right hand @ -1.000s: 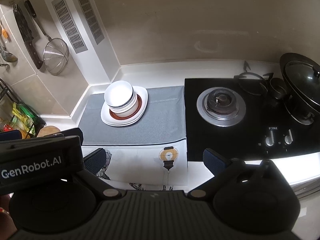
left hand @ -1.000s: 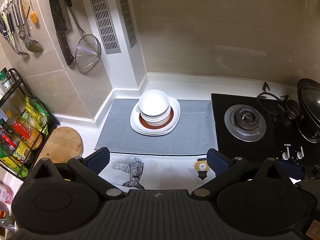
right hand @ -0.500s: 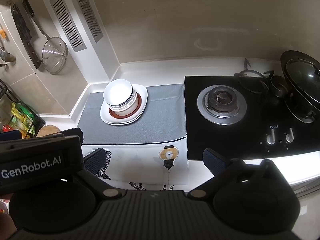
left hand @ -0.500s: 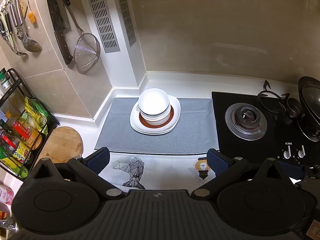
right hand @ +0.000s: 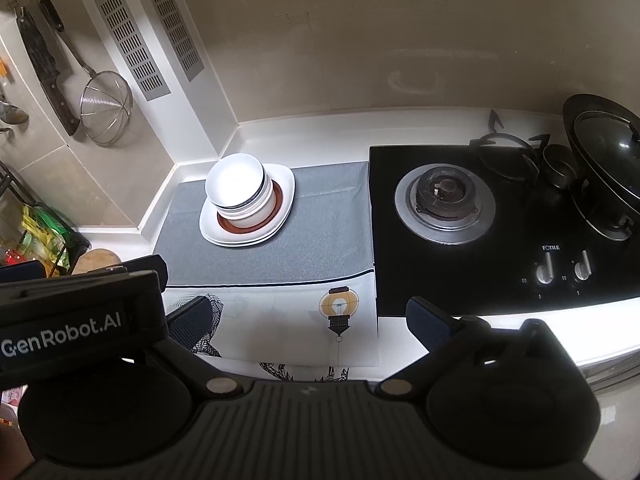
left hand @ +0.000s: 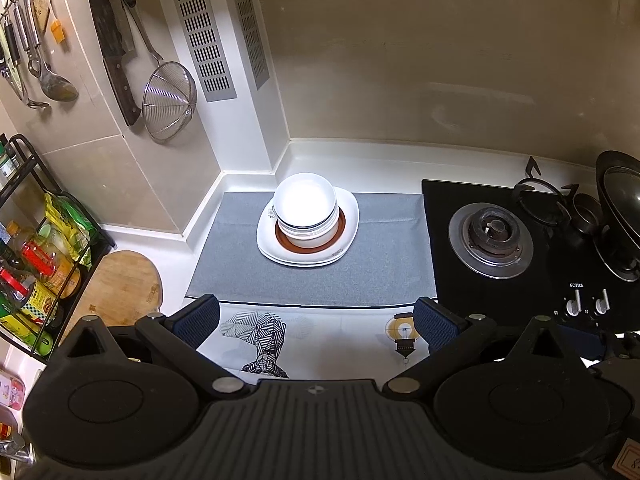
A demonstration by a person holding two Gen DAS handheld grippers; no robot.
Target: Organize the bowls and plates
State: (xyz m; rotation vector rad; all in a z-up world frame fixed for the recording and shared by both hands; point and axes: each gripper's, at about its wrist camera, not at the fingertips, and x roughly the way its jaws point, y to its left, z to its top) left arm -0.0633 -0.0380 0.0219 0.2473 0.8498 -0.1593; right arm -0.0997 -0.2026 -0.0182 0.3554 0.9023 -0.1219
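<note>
Hovering over the mat [left hand: 384,276], left gripper [left hand: 316,318] and right gripper [right hand: 308,318] both spread wide, empty. Bowls [left hand: 305,208] stacked on plates [left hand: 344,240].

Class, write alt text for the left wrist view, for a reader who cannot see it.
A stack of white bowls sits on white plates on a grey mat, on a kitchen counter beside a black gas hob. The open left gripper hovers in front, empty. A strainer and knife hang on the wall.

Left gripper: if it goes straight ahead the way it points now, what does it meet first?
Probably the stack of bowls on the plates; the left gripper is open and nothing stands between, though depth is unclear.
</note>
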